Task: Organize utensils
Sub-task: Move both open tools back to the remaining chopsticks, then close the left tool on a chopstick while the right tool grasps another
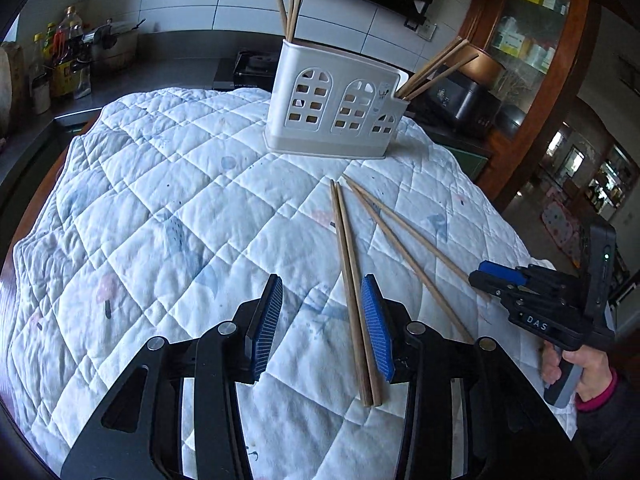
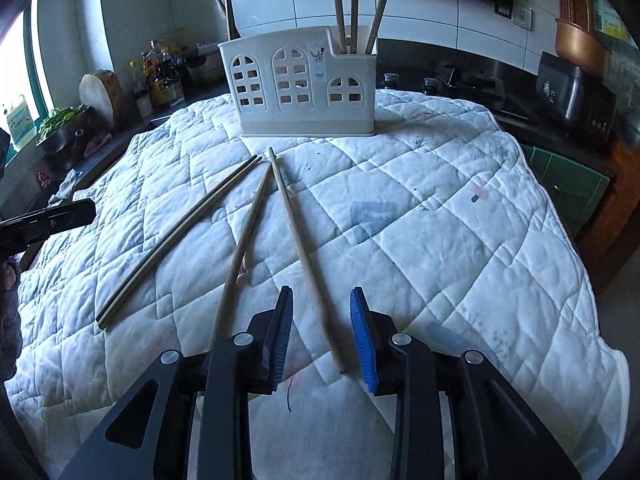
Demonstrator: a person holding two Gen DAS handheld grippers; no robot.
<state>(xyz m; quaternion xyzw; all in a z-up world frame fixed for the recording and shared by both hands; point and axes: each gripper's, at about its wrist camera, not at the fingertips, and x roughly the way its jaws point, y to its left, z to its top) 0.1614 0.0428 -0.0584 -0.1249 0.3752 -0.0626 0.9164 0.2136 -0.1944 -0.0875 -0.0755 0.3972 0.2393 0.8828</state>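
Chopsticks lie loose on the quilted cloth [image 1: 168,200] that covers the bench, in front of the white holder [image 1: 336,108] at the upper middle of both views; that holder already has sticks standing in its end slots, so these four are what I have left to tidy. A tight pair [image 1: 354,292] runs down the lower middle of the left wrist view, and my left hand-held gripper [image 1: 322,324] sits low over it, jaws partly open, the pair just inside the right pad, not clamped. The other two spread apart in a V. In the right wrist view, my right hand-held gripper [image 2: 322,336] straddles one single stick [image 2: 308,264], jaws part-open and not pressing; its partner [image 2: 244,248] passes outside the left finger. Nothing is held yet.
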